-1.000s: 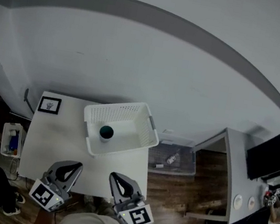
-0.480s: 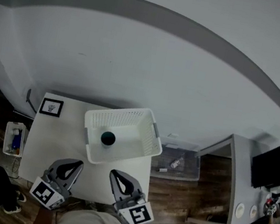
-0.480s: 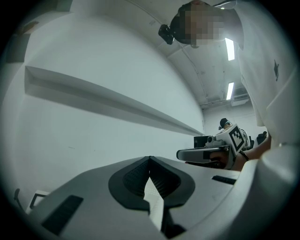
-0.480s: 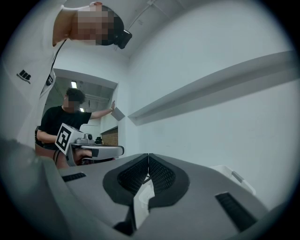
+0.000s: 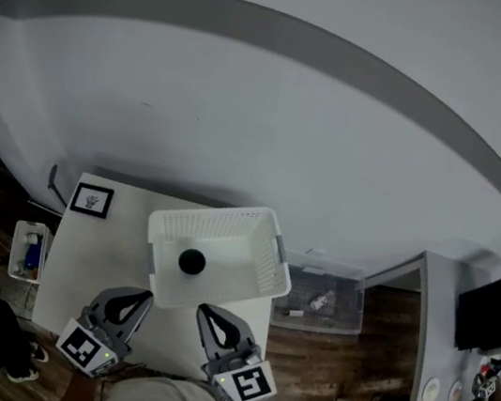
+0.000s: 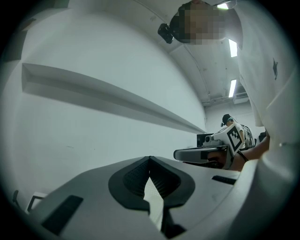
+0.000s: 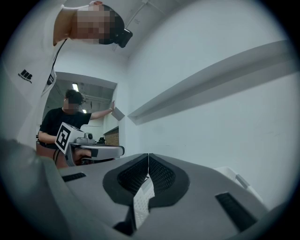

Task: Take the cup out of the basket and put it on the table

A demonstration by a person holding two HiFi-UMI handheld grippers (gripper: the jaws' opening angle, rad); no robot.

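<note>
Lower centre: two grippers, left gripper (image 5: 139,296) and right gripper (image 5: 204,312), both clenched, empty. Just beyond, on one white table (image 5: 89,254), one white basket (image 5: 227,224) holding one dark cup (image 5: 191,260). Farther left, one framed card (image 5: 92,200)

White wall (image 5: 245,118), grey band (image 5: 349,64) arcing across it. Wood floor (image 5: 318,368). Black-framed card (image 5: 91,200) lying flat, far left. Small white crate (image 5: 27,252) on floor at left, something blue inside. Clear bin (image 5: 319,300) on floor, centre-right. Grey desk (image 5: 427,339) at right; black monitor (image 5: 496,307) on it. Person in black shirt (image 7: 63,124) in background, arm raised to wall.
</note>
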